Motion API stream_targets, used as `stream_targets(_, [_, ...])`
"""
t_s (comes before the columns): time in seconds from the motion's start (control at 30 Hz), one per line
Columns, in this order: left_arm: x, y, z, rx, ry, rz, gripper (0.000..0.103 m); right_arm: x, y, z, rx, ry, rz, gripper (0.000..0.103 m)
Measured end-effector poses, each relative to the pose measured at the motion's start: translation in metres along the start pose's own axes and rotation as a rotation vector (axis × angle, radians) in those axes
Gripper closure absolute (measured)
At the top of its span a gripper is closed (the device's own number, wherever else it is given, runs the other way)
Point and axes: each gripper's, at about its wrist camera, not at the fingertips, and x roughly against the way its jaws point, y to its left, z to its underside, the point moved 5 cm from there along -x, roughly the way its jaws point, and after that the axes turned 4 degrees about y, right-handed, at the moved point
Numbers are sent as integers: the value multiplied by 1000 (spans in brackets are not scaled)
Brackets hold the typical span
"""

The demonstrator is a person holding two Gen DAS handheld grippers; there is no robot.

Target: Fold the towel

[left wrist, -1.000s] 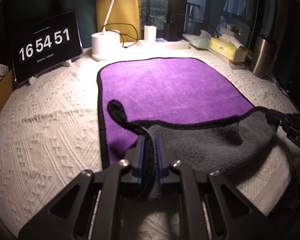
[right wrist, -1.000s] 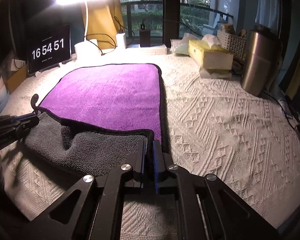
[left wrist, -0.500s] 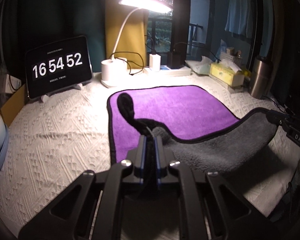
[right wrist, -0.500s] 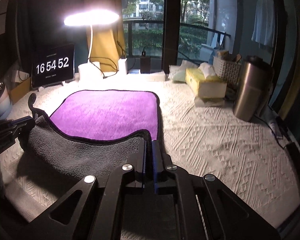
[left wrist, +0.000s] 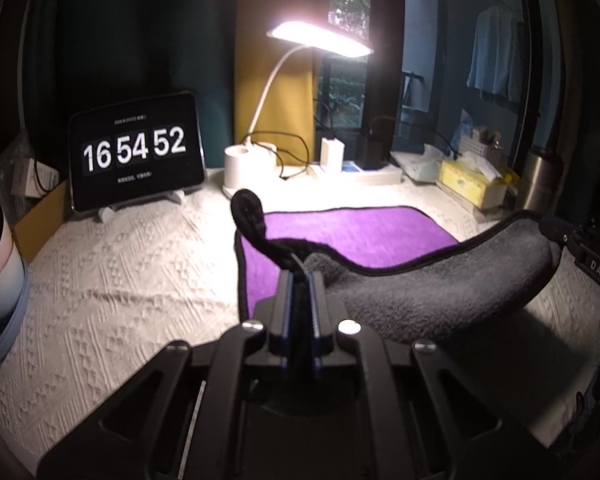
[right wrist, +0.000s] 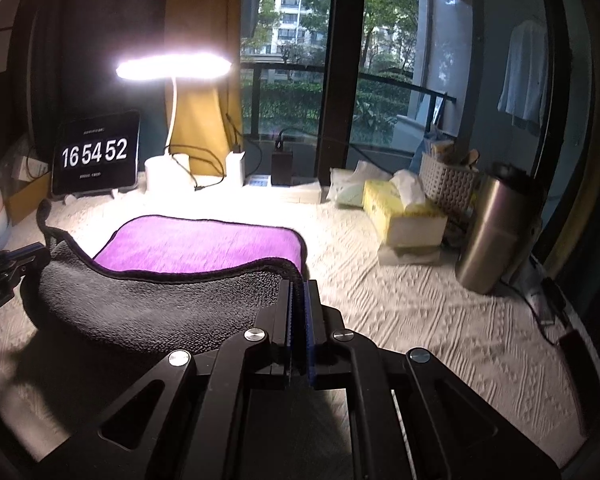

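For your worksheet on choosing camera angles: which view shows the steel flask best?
The right wrist view: the tall brushed-steel flask stands whole and large beside the yellow tissue box. The left wrist view catches the flask small and dim at the edge.

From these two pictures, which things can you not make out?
- Left wrist view: the towel corner held by the left gripper is hidden between its fingers.
- Right wrist view: the right gripper hides its corner too.
- Both views: small text on the clock is unreadable.

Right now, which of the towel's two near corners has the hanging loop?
The corner in the left gripper. The towel's black loop sticks up just beyond it; the right gripper's corner shows only plain edging.
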Motion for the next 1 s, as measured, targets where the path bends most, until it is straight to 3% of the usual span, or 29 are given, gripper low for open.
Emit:
stream_targets(0.3, [-5,8,-20,-1,-54,-26,95,-12,-2,-17,-1,-20,19,97])
stream_targets(1.0, [-30,24,-49,-14,-80,-61,96,-47,9,-51,56,-39,28,97])
